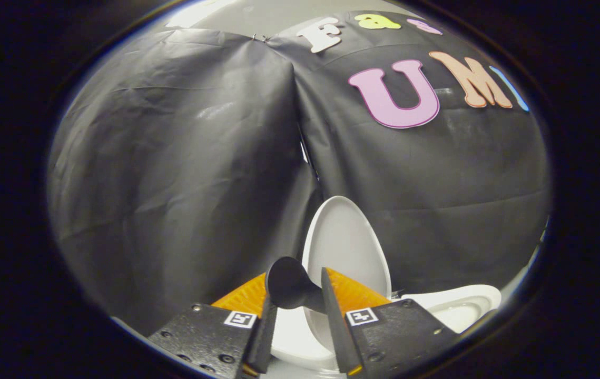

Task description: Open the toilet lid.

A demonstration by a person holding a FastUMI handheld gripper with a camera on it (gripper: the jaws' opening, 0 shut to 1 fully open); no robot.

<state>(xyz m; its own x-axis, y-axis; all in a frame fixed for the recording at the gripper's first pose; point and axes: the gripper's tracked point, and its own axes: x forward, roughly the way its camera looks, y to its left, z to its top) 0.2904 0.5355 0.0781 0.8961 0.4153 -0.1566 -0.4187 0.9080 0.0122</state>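
While the gripper (pixel 295 300) has its fingers pressed on a dark flared knob (pixel 290 287) fixed to the toilet lid (pixel 350 245), the lid stands raised just beyond them, above the white bowl (pixel 460 305). The lid looks like stiff, smooth, light plastic, likely slippery, so the knob seems the surest hold. Black cloth (pixel 173 179) walls the booth behind.

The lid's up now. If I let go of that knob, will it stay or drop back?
The toilet lid stands raised near the cloth wall, so it probably stays, though its lean is unclear. It looks like stiff, smooth plastic. The claw grips the dark knob between its fingers; open slowly.
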